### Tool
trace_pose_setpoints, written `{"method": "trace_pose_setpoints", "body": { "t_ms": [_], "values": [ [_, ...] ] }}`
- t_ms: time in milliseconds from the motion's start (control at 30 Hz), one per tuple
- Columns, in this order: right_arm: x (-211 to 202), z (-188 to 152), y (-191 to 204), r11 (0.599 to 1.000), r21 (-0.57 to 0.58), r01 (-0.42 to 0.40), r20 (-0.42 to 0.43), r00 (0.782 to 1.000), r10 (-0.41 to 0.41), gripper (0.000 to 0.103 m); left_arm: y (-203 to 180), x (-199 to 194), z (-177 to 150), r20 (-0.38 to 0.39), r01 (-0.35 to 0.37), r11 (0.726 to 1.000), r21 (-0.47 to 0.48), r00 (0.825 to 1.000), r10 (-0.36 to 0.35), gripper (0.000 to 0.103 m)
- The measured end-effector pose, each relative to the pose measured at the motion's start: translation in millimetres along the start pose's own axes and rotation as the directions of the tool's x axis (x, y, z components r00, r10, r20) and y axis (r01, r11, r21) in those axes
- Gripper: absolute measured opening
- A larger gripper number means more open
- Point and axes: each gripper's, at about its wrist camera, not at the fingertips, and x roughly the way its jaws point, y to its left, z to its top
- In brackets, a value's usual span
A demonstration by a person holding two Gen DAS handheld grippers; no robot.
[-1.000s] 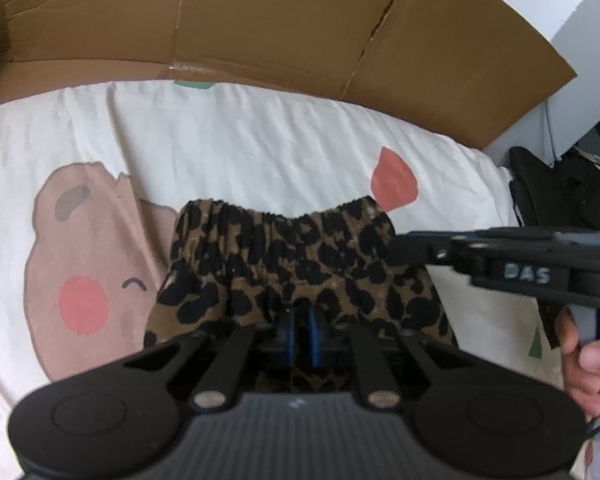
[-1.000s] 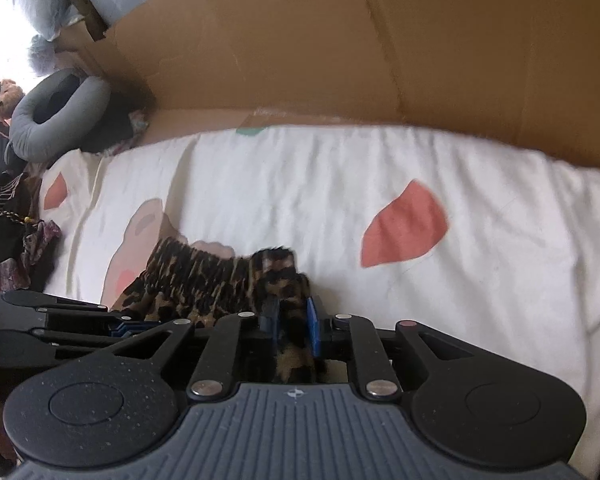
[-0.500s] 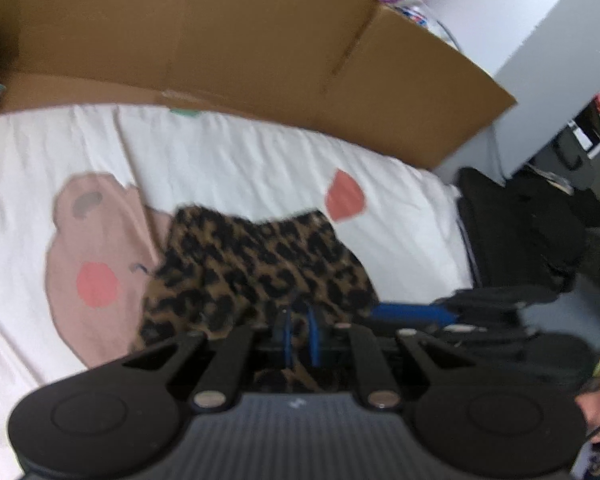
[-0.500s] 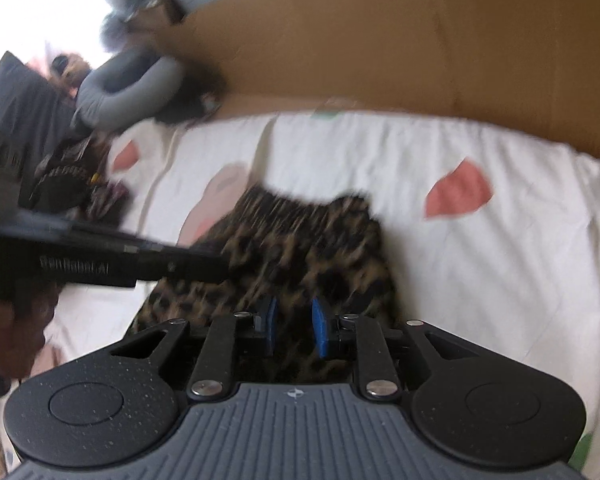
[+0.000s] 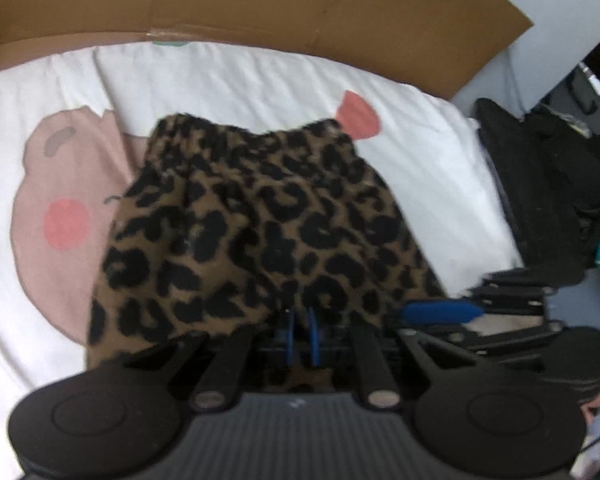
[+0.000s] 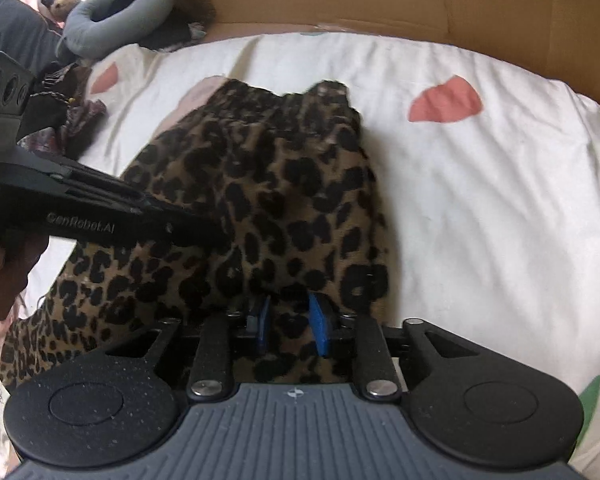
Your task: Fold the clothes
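Observation:
A leopard-print garment with an elastic waistband [image 5: 256, 216] lies on the white bedsheet [image 5: 236, 80], waistband at the far end; it also shows in the right wrist view [image 6: 268, 200]. My left gripper [image 5: 301, 332] is shut on the garment's near edge. My right gripper [image 6: 290, 320] sits at the near right part of the garment, its blue pads [image 6: 318, 320] parted with cloth lying between them. The left gripper's body [image 6: 100, 208] crosses over the garment from the left in the right wrist view. The right gripper's blue fingertip [image 5: 440, 312] shows beside the garment in the left wrist view.
A cardboard wall [image 5: 260, 0] stands along the far edge of the bed. The sheet carries a pink bear print [image 5: 60, 208] and red patches [image 6: 444, 100]. A grey neck pillow [image 6: 112, 20] lies far left; dark clothes [image 5: 548, 184] lie right of the bed.
The right gripper's pads have parted and it has moved back from the waistband to the near edge. The garment now lies spread longer toward me. The left gripper stays shut on it.

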Motion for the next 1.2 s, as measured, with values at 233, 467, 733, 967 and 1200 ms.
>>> {"method": "trace_pose_setpoints", "body": {
  "t_ms": [233, 467, 733, 967, 1200],
  "values": [
    [-4, 3, -19, 0.995, 0.071, 0.064, -0.002, 0.998, -0.064, 0.008, 15, 7, 7, -0.006, 0.001, 1.0, -0.003, 1.0, -0.001, 0.003],
    [-15, 4, -10, 0.994, 0.089, 0.057, 0.015, 0.998, -0.059, 0.013, 10, -33, 0, 0.033, 0.024, 1.0, -0.006, 0.999, -0.023, 0.008],
    [-37, -5, 10, 0.994, 0.1, -0.04, 0.069, 0.997, 0.033, 0.033, 8, -78, -27, 0.047, 0.036, 0.999, -0.032, 0.998, -0.035, 0.009],
    [-32, -28, 41, 0.994, 0.052, -0.1, 0.036, 0.994, 0.098, 0.034, -4, -69, -71, -0.015, 0.077, 0.997, -0.026, 0.997, -0.078, 0.013],
    [-14, -44, 39, 0.998, 0.025, -0.05, -0.01, 0.999, 0.051, 0.033, 11, -53, -77, -0.045, -0.018, 1.0, -0.018, 0.999, 0.017, 0.014]
  ]
}}
